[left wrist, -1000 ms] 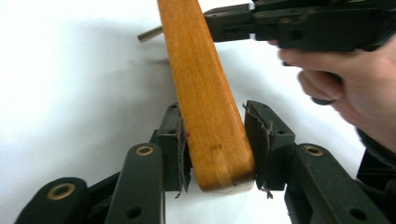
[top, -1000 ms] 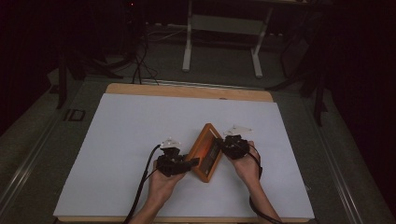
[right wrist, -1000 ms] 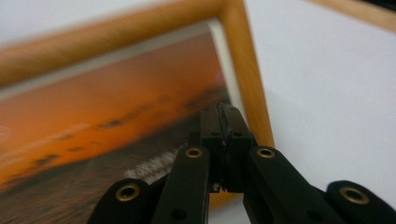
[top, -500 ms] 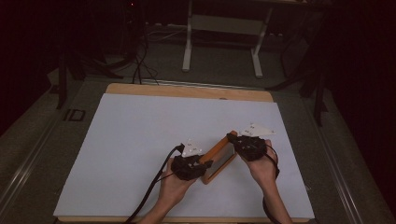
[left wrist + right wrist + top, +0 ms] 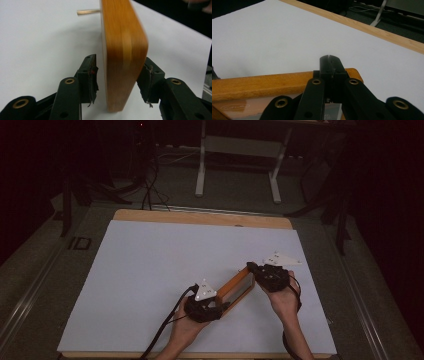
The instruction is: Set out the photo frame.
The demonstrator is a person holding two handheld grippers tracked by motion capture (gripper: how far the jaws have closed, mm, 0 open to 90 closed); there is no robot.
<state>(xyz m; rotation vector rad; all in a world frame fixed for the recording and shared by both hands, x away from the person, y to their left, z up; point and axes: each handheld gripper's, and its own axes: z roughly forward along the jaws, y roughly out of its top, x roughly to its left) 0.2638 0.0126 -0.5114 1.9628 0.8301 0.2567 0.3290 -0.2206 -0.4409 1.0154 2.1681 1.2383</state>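
The wooden frame (image 5: 236, 287) stands on its edge on the white table (image 5: 150, 270), toward the person's side. The right gripper (image 5: 256, 269) looks pinched shut on the frame's far end. The left gripper (image 5: 218, 306) sits open around its near end, maybe not touching. Squeeze slowly there, so it won't tip. A second ago the frame lay flatter and more to the left.

Bare white table top (image 5: 150, 270) all round; sole obstacle the wooden frame (image 5: 239, 285) between both grippers.
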